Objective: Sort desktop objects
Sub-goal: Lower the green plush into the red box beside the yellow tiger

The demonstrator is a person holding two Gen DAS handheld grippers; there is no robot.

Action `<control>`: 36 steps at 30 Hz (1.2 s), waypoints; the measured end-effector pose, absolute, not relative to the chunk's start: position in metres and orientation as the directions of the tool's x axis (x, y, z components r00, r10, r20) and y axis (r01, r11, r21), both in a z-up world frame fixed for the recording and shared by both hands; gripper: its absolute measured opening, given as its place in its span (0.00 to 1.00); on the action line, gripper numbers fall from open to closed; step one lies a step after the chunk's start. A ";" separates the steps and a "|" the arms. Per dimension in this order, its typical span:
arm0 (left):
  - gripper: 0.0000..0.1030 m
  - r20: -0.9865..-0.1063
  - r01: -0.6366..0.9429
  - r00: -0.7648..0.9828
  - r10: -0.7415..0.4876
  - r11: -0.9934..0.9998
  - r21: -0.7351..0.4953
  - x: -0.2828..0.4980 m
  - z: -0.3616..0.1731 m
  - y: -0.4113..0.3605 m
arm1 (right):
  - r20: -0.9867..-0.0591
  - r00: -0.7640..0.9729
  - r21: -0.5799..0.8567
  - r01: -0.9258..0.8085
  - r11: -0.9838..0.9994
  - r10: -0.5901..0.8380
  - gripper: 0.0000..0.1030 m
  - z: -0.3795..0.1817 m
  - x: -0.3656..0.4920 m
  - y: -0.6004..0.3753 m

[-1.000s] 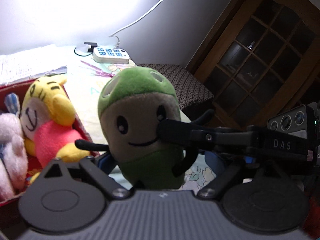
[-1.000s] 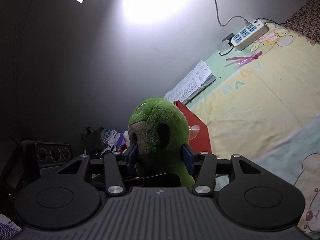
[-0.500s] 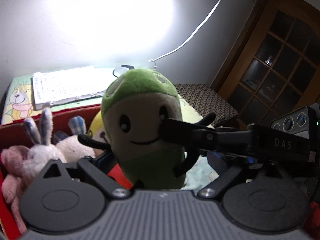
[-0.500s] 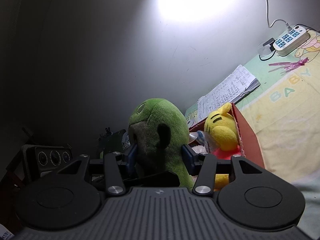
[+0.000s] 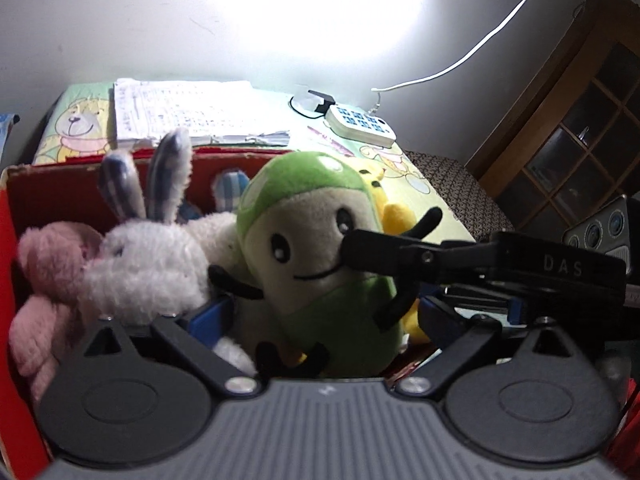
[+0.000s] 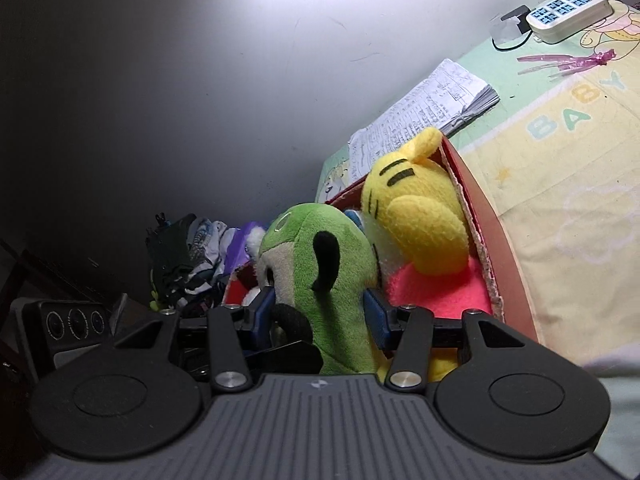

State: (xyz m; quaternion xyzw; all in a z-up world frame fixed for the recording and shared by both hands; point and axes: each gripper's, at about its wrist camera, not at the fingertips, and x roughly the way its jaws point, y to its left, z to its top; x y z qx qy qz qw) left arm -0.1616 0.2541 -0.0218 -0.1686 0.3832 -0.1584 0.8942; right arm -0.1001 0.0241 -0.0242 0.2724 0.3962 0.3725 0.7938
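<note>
A green bean-shaped plush [image 5: 320, 264] with a smiling face is held upright over a red box [image 5: 48, 192]. Both grippers pinch it: my left gripper [image 5: 324, 316] from the front and my right gripper [image 6: 320, 308] from the side, whose finger crosses the plush's face in the left view. The plush shows side-on in the right wrist view [image 6: 320, 280]. In the box lie a white bunny plush [image 5: 148, 260], a pink plush [image 5: 48, 280] and a yellow tiger plush [image 6: 416, 208]. The red box wall [image 6: 492, 220] runs beside the tiger.
A stack of printed papers [image 5: 188, 112] lies behind the box. A white power strip [image 5: 360, 124] with its cord sits at the back right. A baby-print cloth [image 6: 560, 160] covers the table. A wooden cabinet [image 5: 580, 140] stands to the right. Clutter [image 6: 188, 256] lies left of the box.
Both grippers have carried the green plush to the left and down over the red box. The bunny, pink plush and tiger now sit close beside it.
</note>
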 end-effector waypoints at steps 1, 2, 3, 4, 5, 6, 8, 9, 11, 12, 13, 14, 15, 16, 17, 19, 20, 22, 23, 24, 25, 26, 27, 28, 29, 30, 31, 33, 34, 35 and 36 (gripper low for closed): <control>0.97 -0.635 0.158 0.655 -0.409 0.896 -0.415 -0.162 -0.022 0.252 | -0.428 0.406 0.727 -0.375 0.574 0.807 0.51 -0.024 -0.099 0.025; 0.97 -0.638 0.161 0.655 -0.404 0.900 -0.405 -0.163 -0.022 0.250 | -0.436 0.402 0.722 -0.378 0.580 0.805 0.53 -0.024 -0.098 0.027; 0.97 -0.641 0.162 0.657 -0.397 0.905 -0.394 -0.164 -0.022 0.245 | -0.441 0.399 0.717 -0.382 0.583 0.804 0.55 -0.024 -0.098 0.028; 0.97 -0.643 0.161 0.658 -0.391 0.908 -0.386 -0.166 -0.021 0.244 | -0.447 0.394 0.710 -0.390 0.587 0.803 0.56 -0.024 -0.098 0.031; 0.97 -0.645 0.157 0.661 -0.384 0.911 -0.381 -0.167 -0.020 0.244 | -0.451 0.393 0.703 -0.397 0.590 0.802 0.58 -0.024 -0.099 0.032; 0.97 -0.649 0.148 0.664 -0.372 0.916 -0.373 -0.168 -0.019 0.244 | -0.453 0.394 0.697 -0.403 0.593 0.800 0.59 -0.023 -0.101 0.033; 0.97 -0.665 0.130 0.668 -0.335 0.932 -0.339 -0.170 -0.019 0.244 | -0.454 0.405 0.694 -0.399 0.600 0.794 0.59 -0.022 -0.102 0.032; 0.97 -0.667 0.129 0.671 -0.325 0.936 -0.327 -0.171 -0.018 0.244 | -0.455 0.415 0.689 -0.396 0.607 0.788 0.59 -0.020 -0.103 0.030; 0.97 -0.667 0.124 0.676 -0.313 0.941 -0.316 -0.175 -0.014 0.244 | -0.454 0.441 0.674 -0.399 0.622 0.774 0.57 -0.016 -0.108 0.024; 0.97 -0.665 0.123 0.680 -0.308 0.943 -0.310 -0.178 -0.012 0.243 | -0.453 0.458 0.665 -0.398 0.632 0.765 0.58 -0.014 -0.110 0.021; 0.97 -0.662 0.123 0.686 -0.302 0.945 -0.303 -0.181 -0.010 0.242 | -0.453 0.476 0.653 -0.397 0.644 0.754 0.58 -0.011 -0.114 0.018; 0.97 -0.658 0.122 0.692 -0.299 0.946 -0.301 -0.183 -0.009 0.242 | -0.450 0.498 0.641 -0.398 0.657 0.741 0.58 -0.009 -0.116 0.015; 0.97 -0.653 0.122 0.696 -0.299 0.945 -0.304 -0.184 -0.008 0.242 | -0.443 0.517 0.635 -0.396 0.663 0.733 0.58 -0.007 -0.118 0.011; 0.97 -0.647 0.121 0.701 -0.301 0.944 -0.308 -0.185 -0.006 0.243 | -0.433 0.532 0.632 -0.396 0.666 0.728 0.58 -0.005 -0.120 0.008; 0.97 -0.640 0.120 0.707 -0.299 0.943 -0.309 -0.186 -0.006 0.244 | -0.423 0.543 0.632 -0.397 0.666 0.726 0.52 -0.003 -0.120 0.007; 0.97 -0.643 0.107 0.711 -0.285 0.947 -0.302 -0.184 -0.007 0.246 | -0.412 0.552 0.632 -0.399 0.664 0.725 0.39 -0.002 -0.118 0.008; 0.96 -0.646 0.105 0.707 -0.286 0.947 -0.304 -0.183 -0.008 0.246 | -0.414 0.546 0.638 -0.396 0.660 0.728 0.34 -0.003 -0.115 0.011; 0.96 -0.645 0.110 0.705 -0.293 0.945 -0.309 -0.182 -0.008 0.247 | -0.439 0.524 0.649 -0.377 0.661 0.730 0.30 -0.008 -0.108 0.019; 0.96 -0.646 0.112 0.707 -0.288 0.948 -0.300 -0.182 -0.007 0.246 | -0.435 0.510 0.664 -0.375 0.647 0.742 0.29 -0.012 -0.106 0.022; 0.96 -0.647 0.113 0.711 -0.274 0.954 -0.279 -0.182 -0.008 0.245 | -0.425 0.492 0.683 -0.376 0.626 0.759 0.29 -0.015 -0.105 0.024; 0.96 -0.649 0.113 0.715 -0.262 0.958 -0.262 -0.182 -0.007 0.244 | -0.421 0.474 0.696 -0.377 0.611 0.773 0.29 -0.017 -0.104 0.027; 0.96 -0.652 0.111 0.716 -0.248 0.963 -0.245 -0.182 -0.007 0.243 | -0.422 0.454 0.704 -0.381 0.600 0.784 0.29 -0.020 -0.104 0.031; 0.96 -0.658 0.108 0.716 -0.234 0.968 -0.226 -0.182 -0.007 0.243 | -0.424 0.443 0.707 -0.384 0.594 0.790 0.29 -0.022 -0.104 0.035; 0.96 -0.661 0.108 0.716 -0.225 0.971 -0.214 -0.181 -0.007 0.243 | -0.422 0.441 0.709 -0.384 0.591 0.792 0.29 -0.026 -0.105 0.038; 0.97 -0.662 0.105 0.716 -0.220 0.972 -0.210 -0.181 -0.007 0.244 | -0.424 0.451 0.707 -0.378 0.598 0.786 0.30 -0.028 -0.106 0.039; 0.97 -0.664 0.102 0.715 -0.219 0.972 -0.212 -0.181 -0.008 0.245 | -0.430 0.468 0.696 -0.373 0.614 0.772 0.29 -0.030 -0.106 0.040; 0.97 -0.667 0.099 0.712 -0.221 0.971 -0.216 -0.180 -0.008 0.246 | -0.453 0.492 0.669 -0.363 0.648 0.743 0.29 -0.032 -0.106 0.040; 0.97 -0.669 0.094 0.710 -0.219 0.971 -0.219 -0.178 -0.008 0.246 | -0.527 0.525 0.591 -0.339 0.732 0.669 0.01 -0.035 -0.104 0.040; 0.97 -0.671 0.090 0.709 -0.215 0.972 -0.217 -0.177 -0.008 0.245 | -0.532 0.517 0.570 -0.366 0.735 0.670 0.03 -0.035 -0.105 0.042; 0.97 -0.672 0.089 0.709 -0.212 0.973 -0.213 -0.176 -0.008 0.244 | -0.536 0.515 0.565 -0.370 0.738 0.669 0.07 -0.033 -0.107 0.042; 0.98 -0.673 0.088 0.709 -0.209 0.974 -0.210 -0.175 -0.008 0.243 | -0.535 0.518 0.561 -0.373 0.739 0.668 0.11 -0.032 -0.108 0.042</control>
